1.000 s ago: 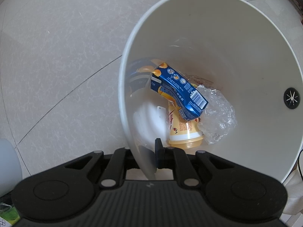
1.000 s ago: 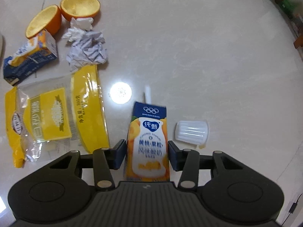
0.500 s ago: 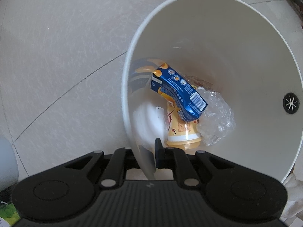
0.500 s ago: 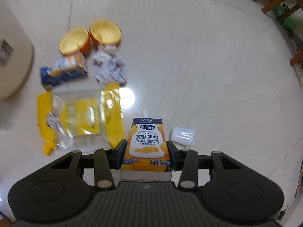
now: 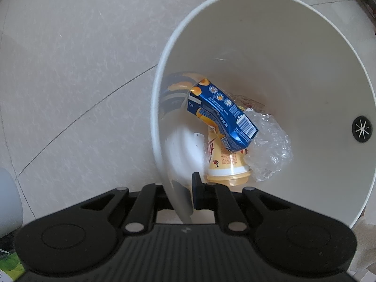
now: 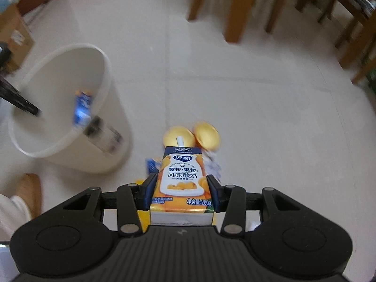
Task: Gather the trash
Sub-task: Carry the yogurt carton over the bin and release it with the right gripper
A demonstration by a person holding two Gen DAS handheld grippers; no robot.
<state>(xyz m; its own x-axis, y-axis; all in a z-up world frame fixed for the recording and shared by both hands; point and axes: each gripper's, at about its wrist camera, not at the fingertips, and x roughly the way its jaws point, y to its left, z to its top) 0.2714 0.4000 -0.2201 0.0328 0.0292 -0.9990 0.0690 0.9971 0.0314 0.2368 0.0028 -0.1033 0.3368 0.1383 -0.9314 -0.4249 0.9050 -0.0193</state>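
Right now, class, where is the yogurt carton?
In the right wrist view, the yogurt carton is clamped in the right tool, above the floor, right of the white bin.

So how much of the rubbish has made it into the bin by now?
Partly done. A blue carton, a yellow cup and crumpled clear plastic lie in the white bin, whose rim the left gripper pinches. In hand: the right gripper grips a yoghurt carton clear of the floor. Left on the floor: two orange halves and some blurred litter partly hidden behind the carton.
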